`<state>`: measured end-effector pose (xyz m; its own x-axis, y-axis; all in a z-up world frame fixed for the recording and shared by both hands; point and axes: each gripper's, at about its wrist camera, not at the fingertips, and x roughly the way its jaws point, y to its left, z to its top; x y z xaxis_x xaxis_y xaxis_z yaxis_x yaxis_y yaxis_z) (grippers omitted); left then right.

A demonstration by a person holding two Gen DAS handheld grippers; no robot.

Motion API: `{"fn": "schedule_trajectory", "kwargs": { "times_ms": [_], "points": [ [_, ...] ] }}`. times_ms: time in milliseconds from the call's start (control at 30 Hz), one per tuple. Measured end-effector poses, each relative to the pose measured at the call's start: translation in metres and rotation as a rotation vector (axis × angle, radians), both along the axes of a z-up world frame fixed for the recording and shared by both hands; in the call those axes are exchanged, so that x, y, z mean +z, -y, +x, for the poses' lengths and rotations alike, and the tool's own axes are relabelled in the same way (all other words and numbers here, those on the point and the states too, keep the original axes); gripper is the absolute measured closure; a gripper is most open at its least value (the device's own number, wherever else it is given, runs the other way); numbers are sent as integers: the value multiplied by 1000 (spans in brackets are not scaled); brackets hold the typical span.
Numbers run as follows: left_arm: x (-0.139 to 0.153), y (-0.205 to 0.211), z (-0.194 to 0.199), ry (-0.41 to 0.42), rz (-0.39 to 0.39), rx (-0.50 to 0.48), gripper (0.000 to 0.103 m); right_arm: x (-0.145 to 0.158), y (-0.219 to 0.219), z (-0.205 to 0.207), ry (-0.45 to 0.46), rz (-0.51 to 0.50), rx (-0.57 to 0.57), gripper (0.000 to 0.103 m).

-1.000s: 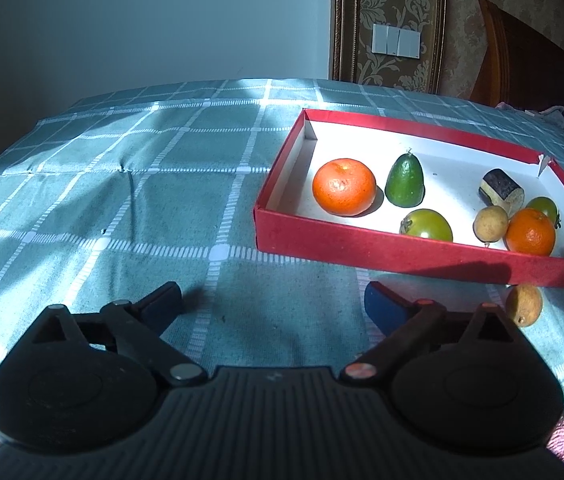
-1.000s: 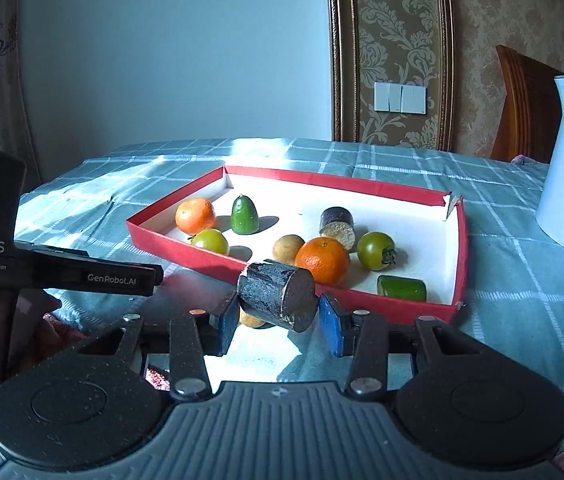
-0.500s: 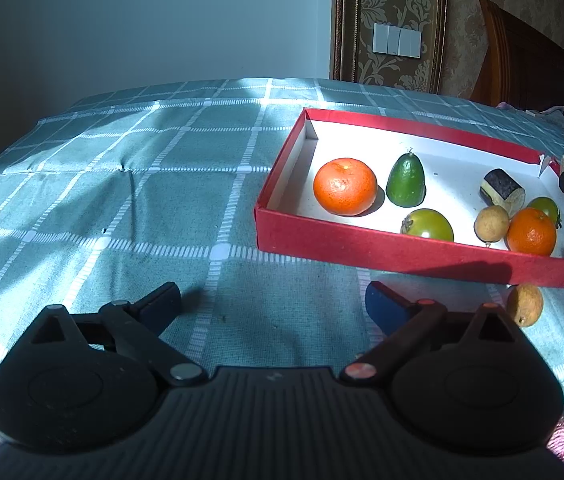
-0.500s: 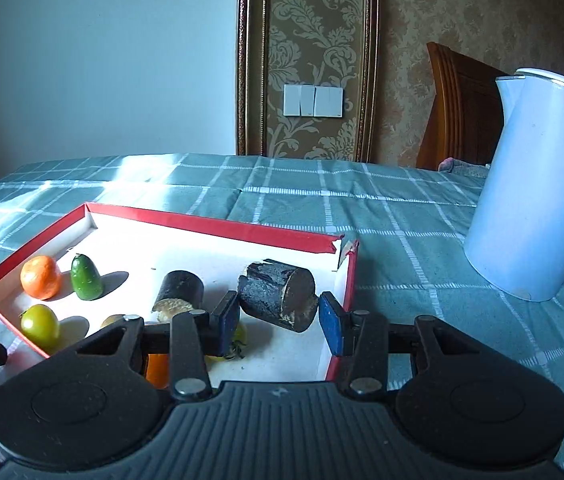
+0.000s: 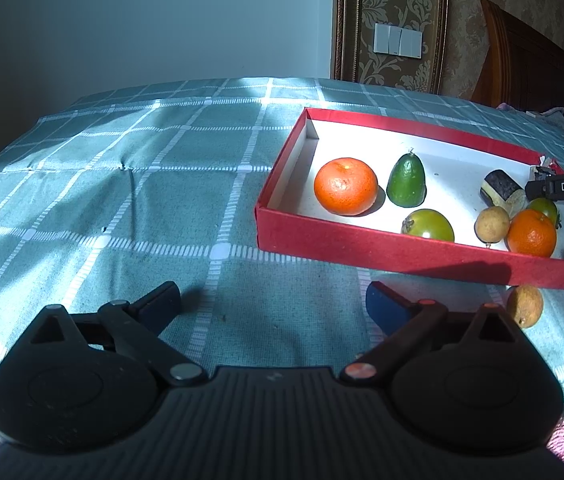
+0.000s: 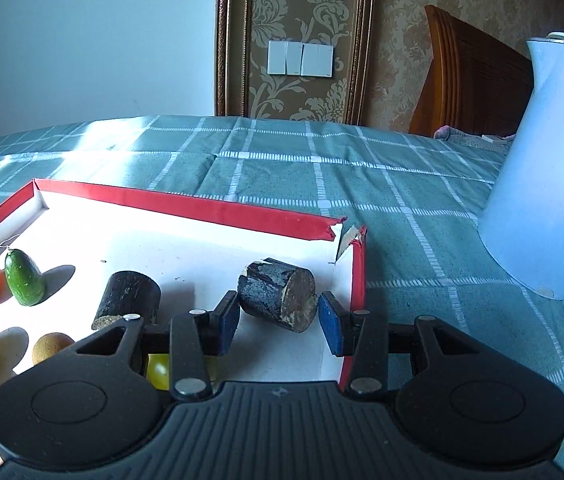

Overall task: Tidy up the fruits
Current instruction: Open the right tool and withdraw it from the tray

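Red box, bright fruit, checked teal cloth

The box (image 5: 381,240) is red outside and white inside; it holds orange tangerines (image 5: 345,186), a green avocado (image 5: 405,179), a yellow-green tomato (image 5: 427,225) and a dark log piece (image 6: 278,300). The tablecloth (image 5: 142,184) is teal with white checks; the kettle (image 6: 553,184) is pale blue.

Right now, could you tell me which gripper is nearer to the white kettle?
Right. The right gripper is over the box's corner beside the kettle; the left gripper sits across the table.
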<state>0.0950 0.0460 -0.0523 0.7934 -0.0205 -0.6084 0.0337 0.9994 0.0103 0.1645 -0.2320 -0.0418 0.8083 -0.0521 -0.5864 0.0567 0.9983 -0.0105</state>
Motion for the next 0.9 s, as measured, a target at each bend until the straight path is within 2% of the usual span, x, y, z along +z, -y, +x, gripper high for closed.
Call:
{"fn": "schedule_trajectory", "kwargs": {
  "times_ms": [200, 533, 633, 700, 733, 900],
  "points": [
    [0, 0, 0, 0, 0, 0, 4, 2, -2, 3, -3, 6, 22, 60],
    [0, 0, 0, -2, 1, 7, 2, 3, 6, 2, -33, 71, 32, 59],
    [-1, -1, 1, -4, 1, 10, 1, 6, 8, -2, -42, 92, 42, 52],
    [-1, -1, 1, -6, 1, 13, 0, 10, 9, -9, -33, 100, 39, 36],
    [-1, -1, 1, -6, 0, 13, 0, 14, 10, -16, -19, 103, 34, 33],
    [-1, -1, 1, -6, 1, 13, 0, 27, 13, -51, 37, 120, 41, 29]
  ]
}}
